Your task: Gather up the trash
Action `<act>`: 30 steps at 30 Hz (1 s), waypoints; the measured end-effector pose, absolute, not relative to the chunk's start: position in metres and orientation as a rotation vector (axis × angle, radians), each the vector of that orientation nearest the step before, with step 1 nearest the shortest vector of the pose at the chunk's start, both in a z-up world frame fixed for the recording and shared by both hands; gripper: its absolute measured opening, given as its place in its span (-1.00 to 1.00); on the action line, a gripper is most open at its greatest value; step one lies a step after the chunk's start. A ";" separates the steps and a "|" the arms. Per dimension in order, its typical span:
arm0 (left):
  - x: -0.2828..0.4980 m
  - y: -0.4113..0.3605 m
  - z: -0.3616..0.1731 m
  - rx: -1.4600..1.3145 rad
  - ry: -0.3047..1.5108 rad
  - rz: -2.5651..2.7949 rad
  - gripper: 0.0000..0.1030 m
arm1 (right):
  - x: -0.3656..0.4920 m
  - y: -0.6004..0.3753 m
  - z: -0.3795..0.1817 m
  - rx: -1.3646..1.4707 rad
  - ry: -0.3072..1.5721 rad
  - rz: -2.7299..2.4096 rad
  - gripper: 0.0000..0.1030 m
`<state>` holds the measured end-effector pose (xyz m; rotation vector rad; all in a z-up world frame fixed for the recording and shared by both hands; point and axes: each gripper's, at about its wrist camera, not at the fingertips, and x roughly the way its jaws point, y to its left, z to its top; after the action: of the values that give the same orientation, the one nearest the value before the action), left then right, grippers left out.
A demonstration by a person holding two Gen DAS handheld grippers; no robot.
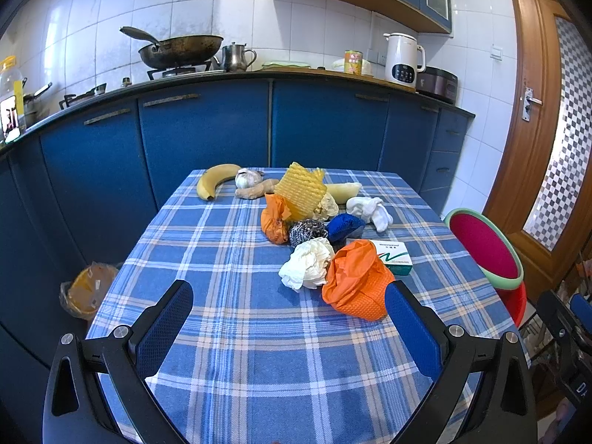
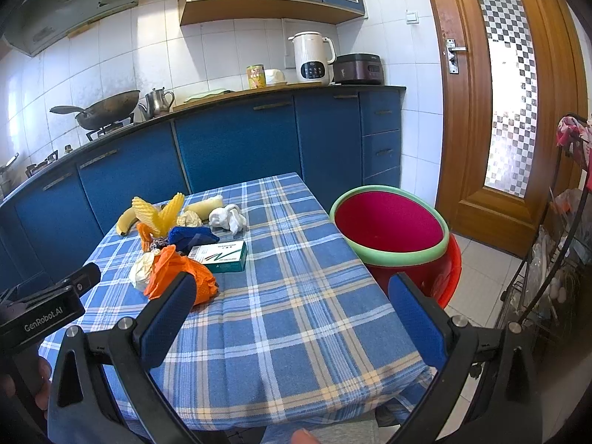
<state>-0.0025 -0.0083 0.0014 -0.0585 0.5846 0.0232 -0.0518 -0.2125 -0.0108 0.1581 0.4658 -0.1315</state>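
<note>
A pile of trash lies on the blue plaid table (image 1: pixel 236 333): a crumpled orange bag (image 1: pixel 355 285) (image 2: pixel 185 277), a white tissue wad (image 1: pixel 307 262), a green-white medicine box (image 1: pixel 394 257) (image 2: pixel 222 257), a second orange bag (image 1: pixel 273 218), a steel scourer (image 1: pixel 307 231), a blue cloth (image 1: pixel 346 224), a yellow foam net (image 1: pixel 299 188) and a white rag (image 1: pixel 370 209). My left gripper (image 1: pixel 288 307) is open above the near table, just before the orange bag. My right gripper (image 2: pixel 292 307) is open over the table's right part. A red bin with a green rim (image 2: pixel 392 229) stands beside the table's right edge.
A banana (image 1: pixel 212 181), garlic (image 1: pixel 246 178) and ginger (image 1: pixel 255 189) lie at the table's far end. A bagged bin (image 1: pixel 87 288) stands on the floor at the left. Blue cabinets and a counter with a wok, kettle and cooker run behind. A wire rack (image 2: pixel 547 259) stands at the right.
</note>
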 end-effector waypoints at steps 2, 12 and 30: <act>-0.002 -0.008 0.001 -0.059 0.585 0.023 1.00 | -0.052 -0.213 -0.011 0.159 0.466 -0.133 0.98; -0.002 -0.009 0.000 -0.055 0.588 0.023 1.00 | -0.052 -0.212 -0.011 0.160 0.467 -0.131 0.98; -0.001 -0.008 -0.003 -0.047 0.600 0.023 1.00 | -0.051 -0.213 -0.011 0.161 0.469 -0.132 0.98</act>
<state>-0.0006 -0.0079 -0.0027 -0.0466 0.6000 0.0228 -0.0507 -0.2130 -0.0107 0.1608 0.4689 -0.1321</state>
